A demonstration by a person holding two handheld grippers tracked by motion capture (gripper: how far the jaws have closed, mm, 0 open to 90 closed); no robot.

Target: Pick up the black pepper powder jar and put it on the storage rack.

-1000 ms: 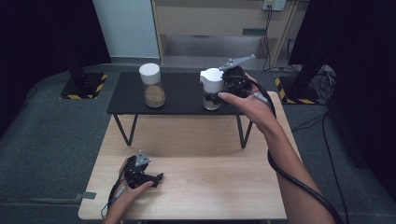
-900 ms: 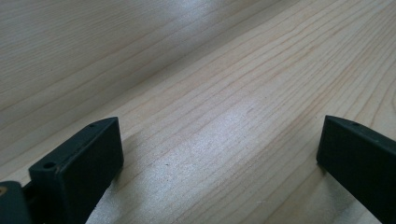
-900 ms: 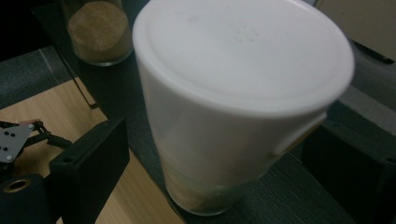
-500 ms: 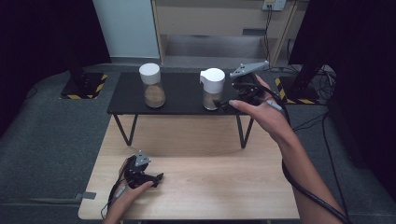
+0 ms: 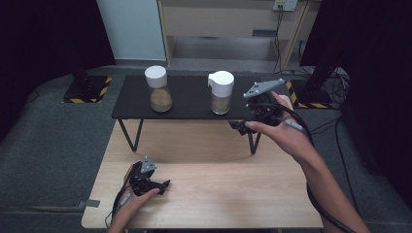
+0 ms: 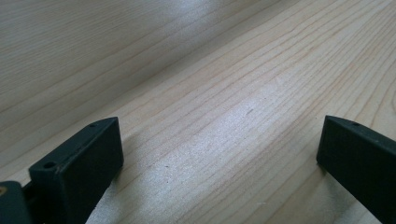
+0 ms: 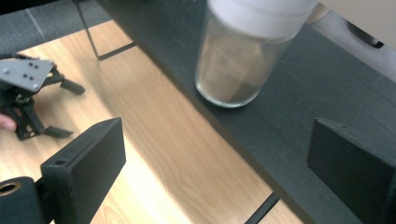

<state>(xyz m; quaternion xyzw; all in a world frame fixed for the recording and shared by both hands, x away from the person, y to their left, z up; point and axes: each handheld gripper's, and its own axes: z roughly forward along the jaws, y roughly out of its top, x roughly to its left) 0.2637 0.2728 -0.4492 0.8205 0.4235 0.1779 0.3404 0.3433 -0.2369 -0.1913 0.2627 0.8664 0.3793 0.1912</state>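
Note:
Two glass jars stand on a low black shelf [image 5: 187,104]. One has a round white lid and brown contents [image 5: 158,90]; the other has a white spouted lid [image 5: 221,92] [image 7: 243,56]. My right gripper [image 5: 238,125] [image 7: 217,126] hovers off the shelf's front right edge, just right of the spouted jar and clear of it. It is open; its jaws have just opened and then closed slightly, with nothing between them. My left gripper [image 5: 163,187] [image 6: 219,121] rests open on the wooden table [image 5: 218,194], its jaws around bare wood.
The black shelf stands on thin metal legs [image 5: 130,136] at the table's far edge. Grey carpet [image 5: 53,145] surrounds the table, with a wooden cabinet [image 5: 218,19] behind. Cables trail from both grippers. The left gripper [image 7: 32,102] lies beyond the right gripper's own jaws.
My right gripper has drawn away from the spouted jar, to the right and toward the person. The jar stays standing on the shelf. The left gripper has not moved.

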